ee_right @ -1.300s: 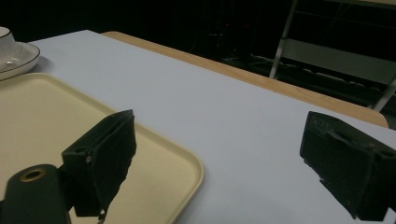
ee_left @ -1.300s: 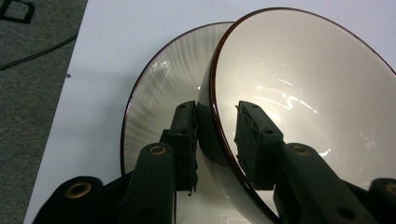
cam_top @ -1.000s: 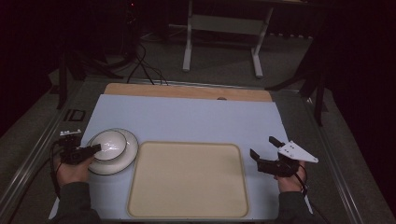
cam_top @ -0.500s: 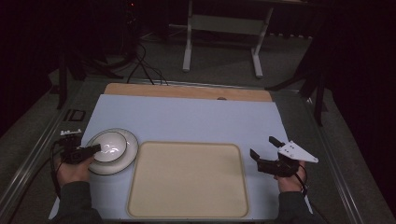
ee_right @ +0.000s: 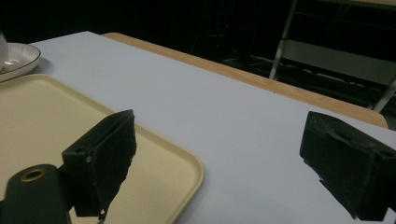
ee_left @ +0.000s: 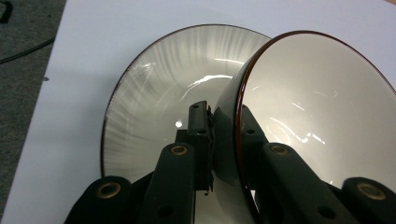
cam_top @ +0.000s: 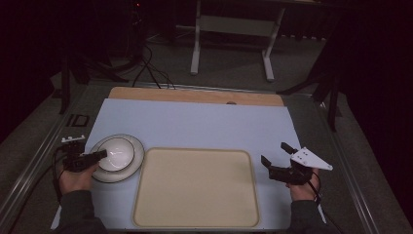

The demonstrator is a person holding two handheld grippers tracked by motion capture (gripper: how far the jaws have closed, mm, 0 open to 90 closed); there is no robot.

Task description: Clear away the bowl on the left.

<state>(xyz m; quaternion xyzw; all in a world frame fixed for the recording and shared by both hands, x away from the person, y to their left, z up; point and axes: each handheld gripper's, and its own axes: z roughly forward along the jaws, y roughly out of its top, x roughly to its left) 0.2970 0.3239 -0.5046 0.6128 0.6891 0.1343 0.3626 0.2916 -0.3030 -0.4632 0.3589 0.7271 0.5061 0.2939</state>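
A white bowl (cam_top: 117,152) with a dark brown rim sits tilted over a white, dark-edged plate (cam_top: 132,165) at the left of the pale blue mat. My left gripper (cam_top: 95,156) is shut on the bowl's near rim. In the left gripper view one jaw is inside the bowl (ee_left: 317,107) and the other outside, over the plate (ee_left: 154,112). My right gripper (cam_top: 276,153) stands open and holds nothing, just right of the beige tray (cam_top: 195,187). The right gripper view shows its pads (ee_right: 100,161) wide apart above the tray's corner (ee_right: 177,163).
The tray lies bare at the middle front of the mat (cam_top: 195,122). A wooden strip (cam_top: 195,95) runs along the table's far edge. Beyond it are the dark floor, cables and a metal table frame (cam_top: 231,44).
The bowl in the left gripper has shifted its tilt slightly over the plate. The right gripper has stayed where it was, open.
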